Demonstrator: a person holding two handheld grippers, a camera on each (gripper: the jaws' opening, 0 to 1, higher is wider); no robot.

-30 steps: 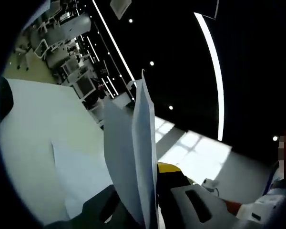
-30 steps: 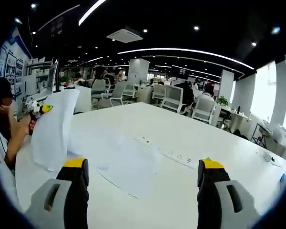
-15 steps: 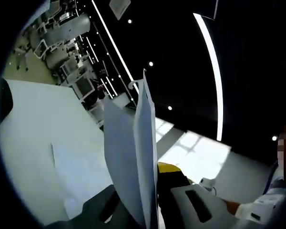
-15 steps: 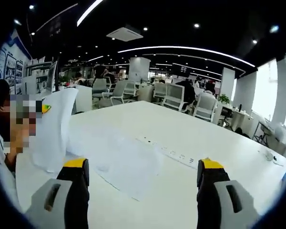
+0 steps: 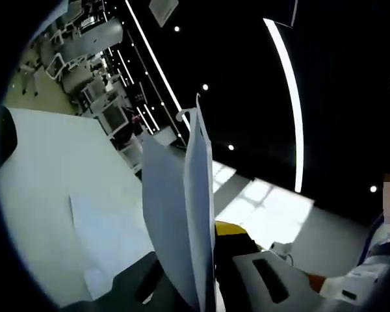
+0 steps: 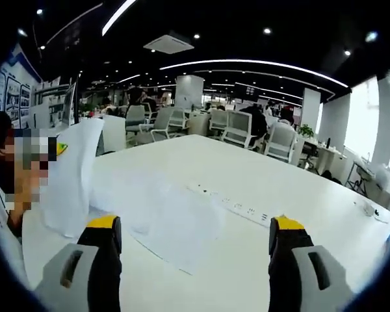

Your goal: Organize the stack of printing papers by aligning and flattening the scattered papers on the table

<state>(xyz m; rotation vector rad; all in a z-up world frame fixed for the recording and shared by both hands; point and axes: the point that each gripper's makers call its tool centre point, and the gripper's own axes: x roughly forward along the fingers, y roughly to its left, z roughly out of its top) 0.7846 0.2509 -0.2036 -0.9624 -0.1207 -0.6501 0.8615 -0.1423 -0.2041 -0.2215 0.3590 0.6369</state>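
While the left gripper (image 5: 205, 273) is clamped on a few sheets (image 5: 182, 214) held upright, edge-on to its camera and lifted off the table (image 5: 45, 169), the right gripper (image 6: 192, 244) hangs wide open with nothing between its jaws, looking across the white table toward more paper (image 6: 172, 218) lying flat and spread out near a row of sockets (image 6: 237, 209). Seen from the right gripper view, the held sheets (image 6: 71, 175) curl over at the top, their lower edge close to or touching the tabletop — which of the two is hard to tell. The step in hand looks like squaring up the lifted bundle, so the sound way is to keep the grip low and firm, bring the bottom edge down onto the table and tap it so the sheets drop level, with the free gripper steadying the loose upper part to stop it flopping. Pinching too hard would crease the paper; too loose and sheets will slide out of line. Once even, the bundle should be laid over the flat sheets with corners matched, then pressed down — the open gripper is well placed for that
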